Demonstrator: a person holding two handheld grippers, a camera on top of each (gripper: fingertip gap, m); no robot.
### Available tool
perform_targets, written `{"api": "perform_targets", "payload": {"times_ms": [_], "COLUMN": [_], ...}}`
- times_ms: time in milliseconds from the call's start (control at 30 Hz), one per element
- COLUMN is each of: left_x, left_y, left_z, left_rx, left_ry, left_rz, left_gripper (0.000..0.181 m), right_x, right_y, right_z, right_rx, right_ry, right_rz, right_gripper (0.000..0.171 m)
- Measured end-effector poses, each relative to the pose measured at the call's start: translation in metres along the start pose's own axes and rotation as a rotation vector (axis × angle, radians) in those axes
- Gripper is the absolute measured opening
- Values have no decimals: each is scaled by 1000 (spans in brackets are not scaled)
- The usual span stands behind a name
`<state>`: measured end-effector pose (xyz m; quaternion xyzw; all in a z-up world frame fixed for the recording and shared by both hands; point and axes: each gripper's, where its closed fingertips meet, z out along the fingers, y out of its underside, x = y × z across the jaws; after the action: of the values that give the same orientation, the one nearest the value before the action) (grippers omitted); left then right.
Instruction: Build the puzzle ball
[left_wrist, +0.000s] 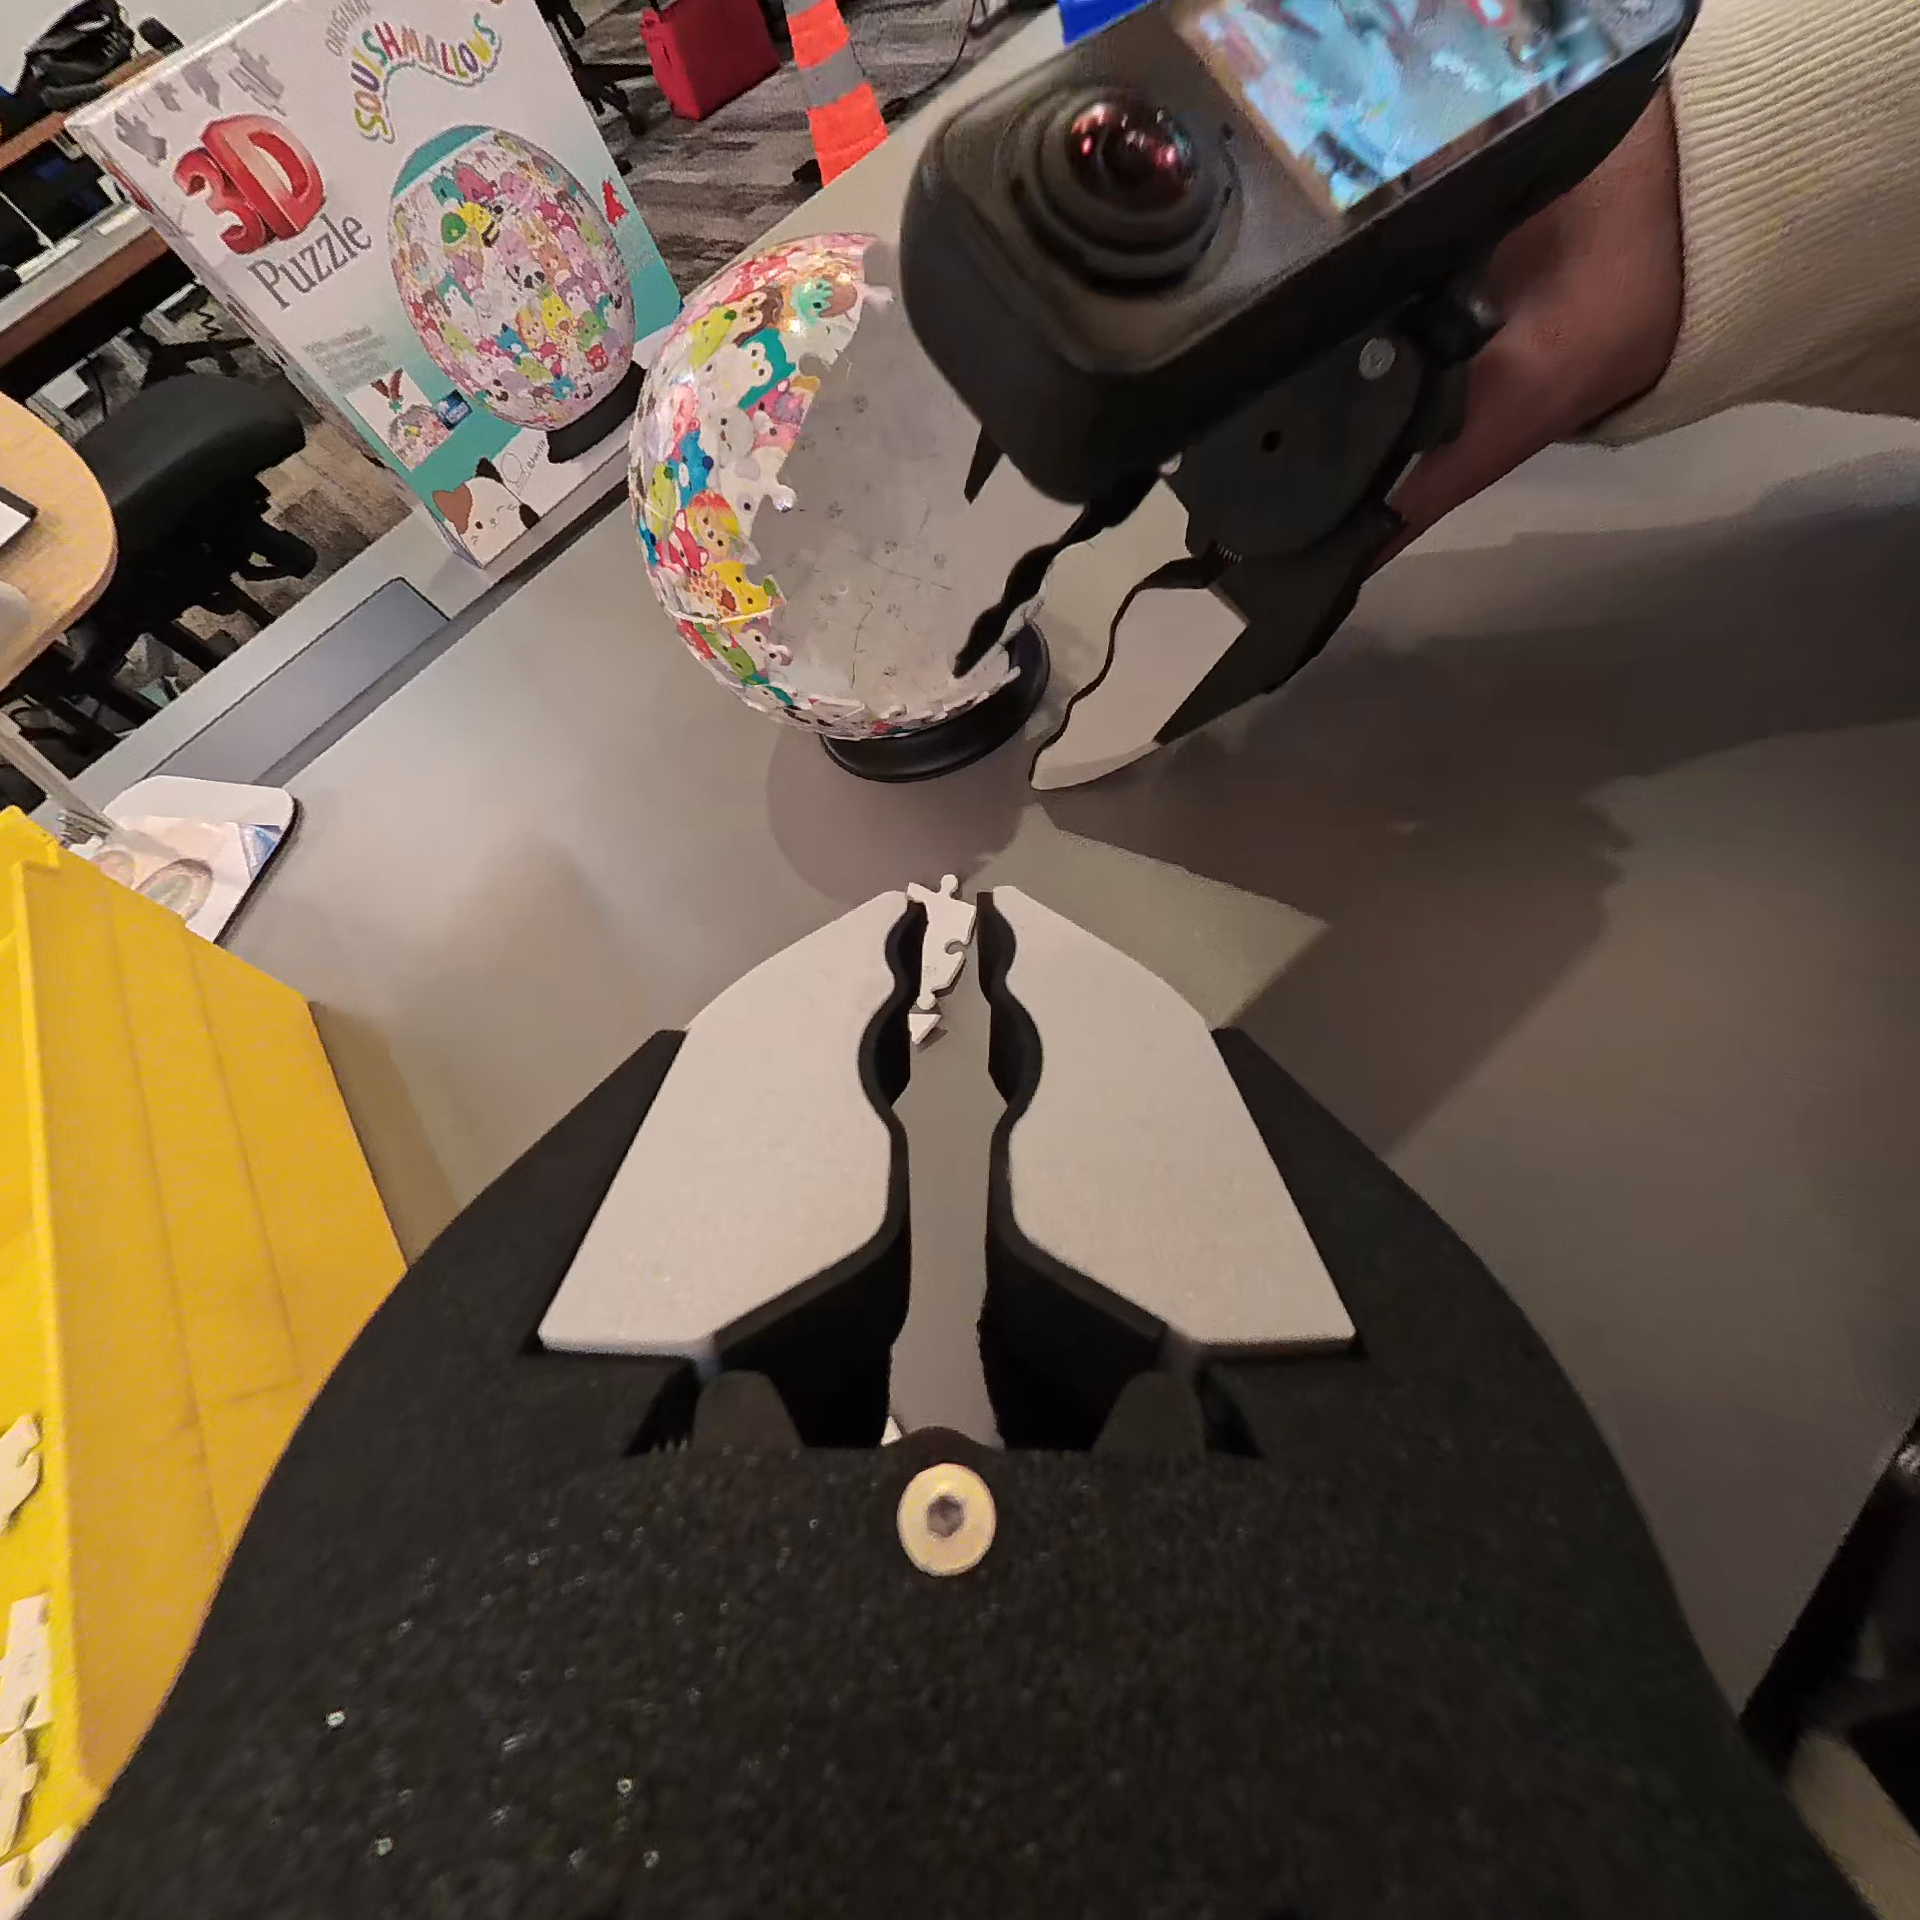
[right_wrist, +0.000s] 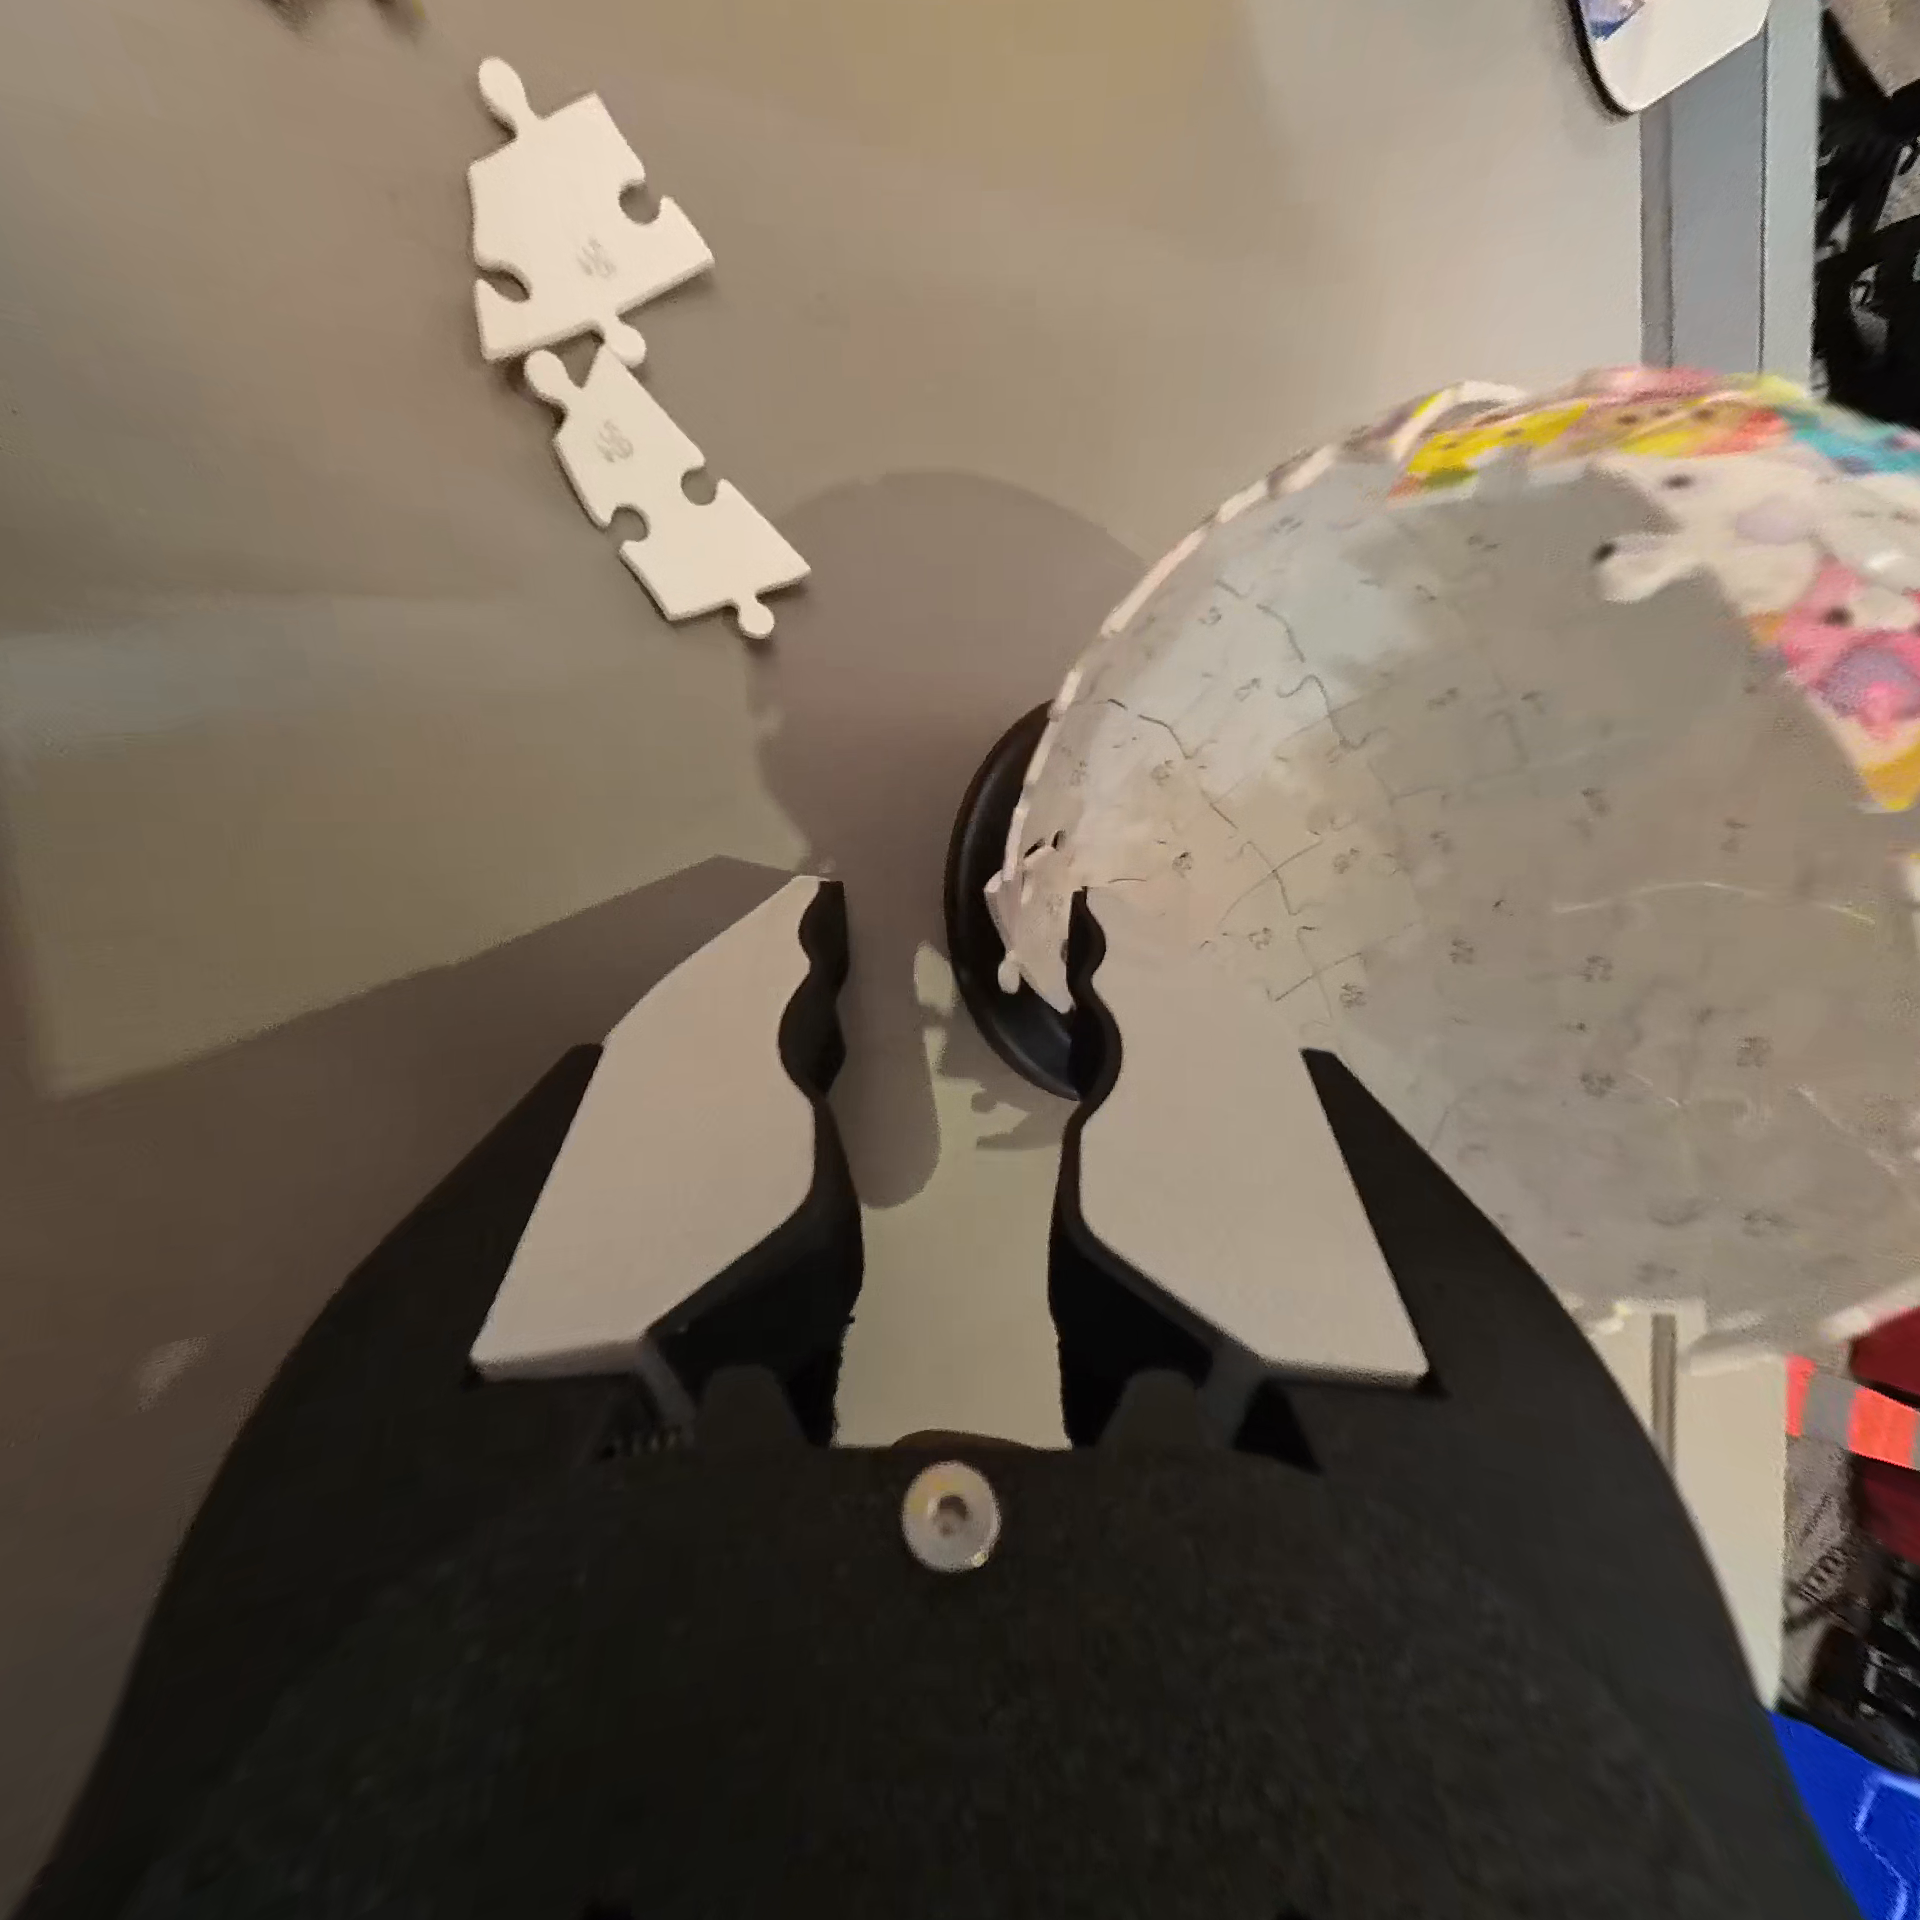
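Puzzle ball (left_wrist: 831, 499) stands half built on a black ring stand (left_wrist: 935, 727) on the grey surface (left_wrist: 1455, 935), at about twelve o'clock from the left claw (left_wrist: 948, 935); its open side shows the pale inner faces of the joined pieces. The left claw is clenched on a white puzzle piece (left_wrist: 943, 945), gripped edge-on near the fingertips, with only a tab poking past them. That grip looks thin: a push against the shell could twist the piece or squeeze it out.

The right claw (right_wrist: 956, 935) is released and grasps nothing. One finger reaches into the ball's open side and sits at the shell's jagged lower edge (right_wrist: 1029, 914), which lies between the jaws; whether it touches there I cannot tell. The other finger stands outside, close to the stand. If it closes or levers hard there, I judge the joined pieces could buckle apart, or the ball could roll off its ring, since nothing visibly fastens it down.

Two joined white pieces (right_wrist: 613, 343) lie face down on the surface at about eleven o'clock from the right claw, well apart from the ball. A sweep of either arm could knock them away. The puzzle box (left_wrist: 395, 239) stands behind the ball, at ten o'clock in the left wrist view, and a yellow bin (left_wrist: 156, 1195) lies at eight o'clock.
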<state>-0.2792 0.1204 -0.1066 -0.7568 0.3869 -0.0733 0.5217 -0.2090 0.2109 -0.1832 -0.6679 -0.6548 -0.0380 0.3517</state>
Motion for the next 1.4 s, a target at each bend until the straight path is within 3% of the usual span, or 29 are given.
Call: {"api": "perform_targets", "payload": {"times_ms": [233,467,1000,1400], "left_x": [2,-1,-1,-2], "left_y": [3,3,2,3], "left_z": [2,1,0,0], "left_rx": [-17,-17,-8,-11], "left_ry": [-7,-11,-8,-10], "left_rz": [29,26,15,16], "left_gripper": [9,9,9,9], "right_x": [5,13,12,9], "right_y": [-3,-8,-6,4], "right_z": [6,6,5,-8], "right_rx": [-20,-23,-116,-140], "right_ry": [32,54,46,52], "right_rz": [-37,-56,-38,-25], "right_gripper": [29,6,6,25]}}
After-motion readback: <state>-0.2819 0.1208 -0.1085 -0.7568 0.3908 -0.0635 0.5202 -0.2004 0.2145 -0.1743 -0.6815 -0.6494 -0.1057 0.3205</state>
